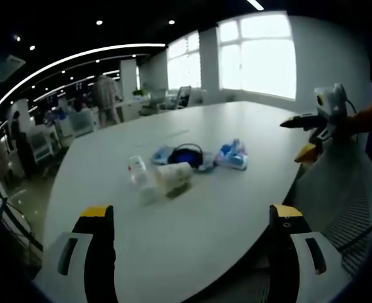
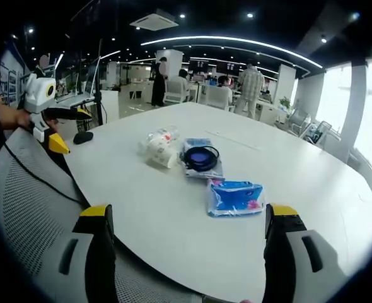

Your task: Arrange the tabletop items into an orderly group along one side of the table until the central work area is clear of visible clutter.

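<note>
Tabletop items — tissue pack, coiled black cable on its pouch, wrapped roll — lie clustered mid-counter, not yet moved aside. Left gripper and right gripper hover apart from them, jaws wide, empty. Grouping remains undone.

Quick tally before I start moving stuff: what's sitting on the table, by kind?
Blue tissue pack: 1
Coiled black cable on a packet: 1
Clear-wrapped white rolls: 2, as far as I can tell
Small black object near the far edge: 1
Total: 5
</note>
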The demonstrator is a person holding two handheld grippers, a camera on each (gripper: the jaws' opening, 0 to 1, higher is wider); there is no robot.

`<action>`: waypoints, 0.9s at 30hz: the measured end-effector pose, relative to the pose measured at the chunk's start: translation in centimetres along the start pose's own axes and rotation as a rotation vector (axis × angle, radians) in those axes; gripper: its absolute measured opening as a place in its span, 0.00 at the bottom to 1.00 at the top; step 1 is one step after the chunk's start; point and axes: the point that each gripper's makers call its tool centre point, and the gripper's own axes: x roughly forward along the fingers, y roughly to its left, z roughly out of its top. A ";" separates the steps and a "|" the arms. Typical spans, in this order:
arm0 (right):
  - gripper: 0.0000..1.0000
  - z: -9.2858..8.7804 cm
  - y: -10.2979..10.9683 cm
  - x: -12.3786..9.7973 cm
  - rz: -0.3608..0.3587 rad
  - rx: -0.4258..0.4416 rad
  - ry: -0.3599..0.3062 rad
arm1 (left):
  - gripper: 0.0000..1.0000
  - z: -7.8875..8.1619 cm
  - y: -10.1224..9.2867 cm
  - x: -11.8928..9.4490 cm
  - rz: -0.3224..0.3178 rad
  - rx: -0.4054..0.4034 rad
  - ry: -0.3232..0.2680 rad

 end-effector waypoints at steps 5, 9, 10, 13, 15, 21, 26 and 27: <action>1.00 0.0 0.0 0.0 -0.002 0.000 0.000 | 1.00 0.0 0.0 0.0 0.000 -0.002 0.003; 1.00 0.0 -0.1 0.0 -0.003 -0.001 0.001 | 1.00 -0.1 -0.1 0.0 -0.003 0.000 0.006; 1.00 0.0 -0.1 0.0 -0.003 -0.001 0.002 | 1.00 -0.1 -0.1 0.0 -0.001 -0.004 0.005; 1.00 -0.1 0.0 0.0 -0.002 -0.004 0.003 | 1.00 -0.1 0.1 0.0 0.007 -0.014 0.002; 1.00 0.0 -0.1 0.0 -0.003 -0.003 0.003 | 1.00 -0.2 0.2 0.0 0.008 -0.030 0.006; 0.99 -0.1 -0.1 -0.1 -0.004 -0.006 0.006 | 1.00 -0.3 0.2 0.1 0.014 -0.022 0.015; 0.99 0.0 -0.2 -0.1 -0.006 -0.006 0.003 | 1.00 -0.4 0.4 0.1 0.023 -0.028 0.025; 0.99 0.0 -0.2 -0.1 -0.007 -0.004 0.003 | 1.00 -0.3 0.5 0.2 0.021 -0.044 0.020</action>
